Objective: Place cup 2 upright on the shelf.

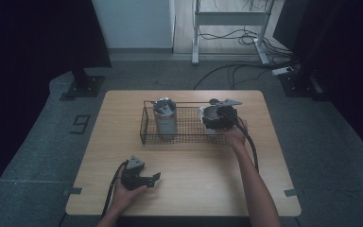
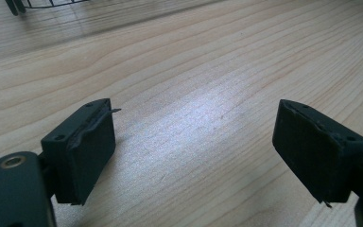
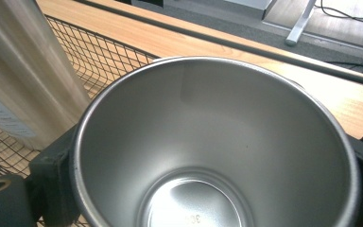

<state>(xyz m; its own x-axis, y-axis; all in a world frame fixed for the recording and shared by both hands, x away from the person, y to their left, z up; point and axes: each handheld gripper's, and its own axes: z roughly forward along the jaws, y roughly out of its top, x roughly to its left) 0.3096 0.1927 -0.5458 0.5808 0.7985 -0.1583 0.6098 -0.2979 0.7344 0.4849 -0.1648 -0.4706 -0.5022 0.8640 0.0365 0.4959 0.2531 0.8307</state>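
Steel cup, shiny, hard and likely slippery, sits at the right end of the wire basket, held by the right gripper fingers around its sides near the rim.

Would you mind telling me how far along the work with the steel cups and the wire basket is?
One steel cup already stands upright in the wire basket. The right claw grips a second cup across its rim at the basket's right end; whether it rests on the mesh is unclear. The left claw waits open and empty over the table. Releasing that cup appears to remain.
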